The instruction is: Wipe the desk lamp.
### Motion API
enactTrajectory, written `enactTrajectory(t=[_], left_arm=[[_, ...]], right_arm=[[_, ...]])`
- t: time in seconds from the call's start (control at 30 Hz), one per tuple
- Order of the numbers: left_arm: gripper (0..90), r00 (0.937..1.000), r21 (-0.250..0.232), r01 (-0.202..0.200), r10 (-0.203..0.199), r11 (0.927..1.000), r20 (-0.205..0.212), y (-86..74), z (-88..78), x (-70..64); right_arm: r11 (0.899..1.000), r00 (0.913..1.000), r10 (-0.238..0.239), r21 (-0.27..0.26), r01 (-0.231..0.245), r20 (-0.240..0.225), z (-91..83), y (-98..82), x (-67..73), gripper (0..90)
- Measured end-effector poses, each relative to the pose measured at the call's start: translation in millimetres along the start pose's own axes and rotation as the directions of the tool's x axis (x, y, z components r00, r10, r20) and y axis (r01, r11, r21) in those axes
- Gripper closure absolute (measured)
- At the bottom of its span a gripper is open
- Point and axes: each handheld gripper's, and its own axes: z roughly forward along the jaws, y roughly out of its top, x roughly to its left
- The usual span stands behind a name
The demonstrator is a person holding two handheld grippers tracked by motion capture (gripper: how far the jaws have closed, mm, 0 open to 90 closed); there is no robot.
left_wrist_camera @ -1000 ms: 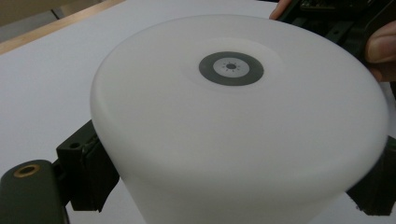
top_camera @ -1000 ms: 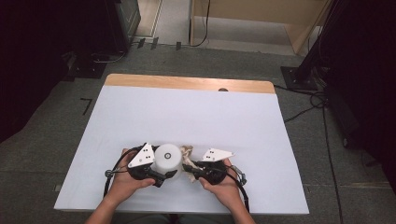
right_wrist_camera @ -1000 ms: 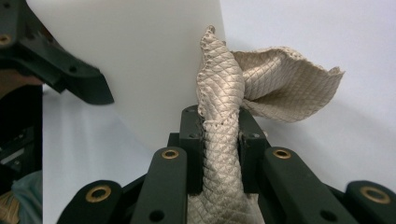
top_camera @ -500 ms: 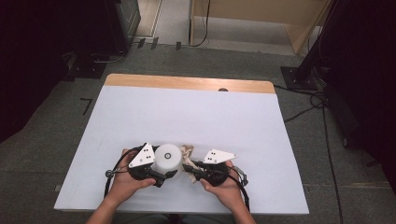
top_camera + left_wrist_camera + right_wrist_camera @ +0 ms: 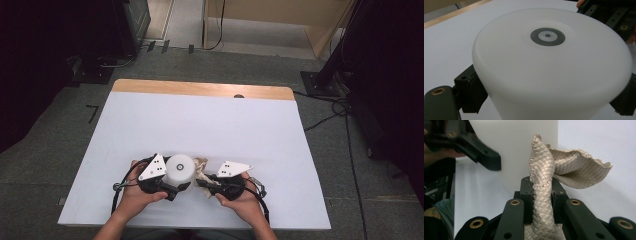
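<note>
A white, round container [image 5: 180, 170] stands with a grey ring on its flat top [image 5: 547, 36], near the front edge of the table. My left gripper [image 5: 180, 184] is shut on it, one black finger [image 5: 470, 92] on each side of its wall. A beige quilted cloth [image 5: 201, 165] is pinched between the pads of my right gripper [image 5: 202, 181], which is shut on it. In the right gripper view the cloth [image 5: 544, 170] stands up from my right gripper [image 5: 542, 197] and leans against the container's wall [image 5: 516, 145]. One finger of the left gripper [image 5: 481, 152] crosses that wall.
The table is covered with a white sheet [image 5: 200, 120], with a wooden strip [image 5: 200, 89] along its far edge. Dark equipment and cables stand on the floor beyond and to the right of the table.
</note>
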Motion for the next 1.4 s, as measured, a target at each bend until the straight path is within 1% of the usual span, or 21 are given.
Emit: enactTrajectory(t=[0.03,0.17,0.23,0.33,0.43,0.47,0.57,0.6,0.67,0.7,0.73,0.8,0.9,1.03,1.1,1.17,1.3,1.4], left_arm=[[8.4,1.0000,-0.002,0.002,-0.002,1.0000,0.000,-0.1,0.2,0.1],[8.4,1.0000,-0.010,0.008,-0.008,0.9999,-0.003,0.7,1.9,-0.4],[8.4,1.0000,-0.010,0.005,-0.005,0.9999,-0.007,1.5,2.7,-1.2],[8.4,0.9999,-0.014,0.010,-0.010,0.9999,-0.007,1.7,3.4,-1.1],[8.4,0.9998,-0.013,0.018,-0.018,0.9997,-0.007,0.9,2.7,-0.2],[8.4,0.9997,-0.015,0.024,-0.024,0.9996,-0.005,0.8,2.7,0.1],[8.4,0.9995,-0.016,0.030,-0.030,0.9994,-0.009,1.0,3.0,0.0],[8.4,0.9995,-0.013,0.029,-0.030,0.9995,-0.011,1.4,3.2,-0.4],[8.4,0.9996,-0.008,0.026,-0.026,0.9996,-0.011,1.6,2.7,-0.6],[8.4,0.9996,-0.006,0.025,-0.025,0.9997,-0.010,1.4,2.4,-0.6],[8.3,0.9996,-0.002,0.025,-0.025,0.9997,-0.010,1.3,2.0,-0.5],[8.4,0.9997,0.001,0.022,-0.022,0.9997,-0.013,1.5,2.0,-1.8],[8.4,0.9994,0.008,0.025,-0.025,0.9996,-0.023,3.1,2.9,-3.4],[8.4,0.9994,0.019,0.022,-0.022,0.9996,-0.028,3.7,2.5,-4.4],[8.4,0.9993,0.018,0.024,-0.023,0.9996,-0.028,3.4,2.5,-4.5],[8.4,0.9994,0.019,0.023,-0.022,0.9996,-0.028,3.4,2.4,-4.4],[8.4,0.9994,0.024,0.024,-0.023,0.9994,-0.027,4.0,2.5,-4.6],[8.3,0.9994,0.026,0.021,-0.020,0.9994,-0.027,3.7,2.1,-4.7]], right_arm=[[1.000,0.9999,0.014,0.010,-0.014,-0.006,1.8,-1.3,-1.2,77.0],[0.998,0.9989,0.048,0.046,-0.048,0.000,7.4,-5.8,-5.6,77.0],[0.996,0.9986,0.053,0.067,-0.053,0.004,10.6,-8.7,-7.4,77.0],[0.995,0.9978,0.067,0.077,-0.066,-0.001,11.5,-8.8,-9.3,77.0],[0.995,0.9984,0.054,0.087,-0.055,0.016,11.2,-6.9,-6.8,77.1],[0.995,0.9988,0.043,0.087,-0.045,0.020,11.2,-6.0,-6.0,77.1],[0.996,0.9987,0.042,0.080,-0.044,0.030,10.0,-3.9,-4.6,77.1],[0.997,0.9989,0.032,0.075,-0.035,0.034,9.4,-3.1,-4.6,77.1],[0.998,0.9988,0.034,0.058,-0.036,0.036,6.7,-0.8,-3.3,77.2],[0.999,0.9988,0.035,0.040,-0.036,0.036,4.5,0.9,-3.2,77.2],[0.999,0.9985,0.046,0.022,-0.047,0.028,2.1,2.7,-2.5,77.2],[0.999,0.9987,0.047,-0.013,-0.047,0.021,-2.5,6.0,-2.4,77.2],[0.998,0.9987,0.048,-0.049,-0.047,0.018,-8.5,10.6,-1.5,77.2],[0.993,0.9987,0.046,-0.111,-0.043,0.023,-15.9,19.0,0.9,77.2],[0.990,0.9988,0.044,-0.132,-0.041,0.023,-19.3,22.9,2.3,77.2],[0.990,0.9988,0.045,-0.132,-0.042,0.021,-19.2,23.9,2.2,77.3],[0.994,0.9983,0.050,-0.098,-0.047,0.029,-12.1,19.6,-2.2,77.3],[0.995,0.9968,0.079,-0.068,-0.077,0.017,-6.7,15.2,-4.6,77.3]])
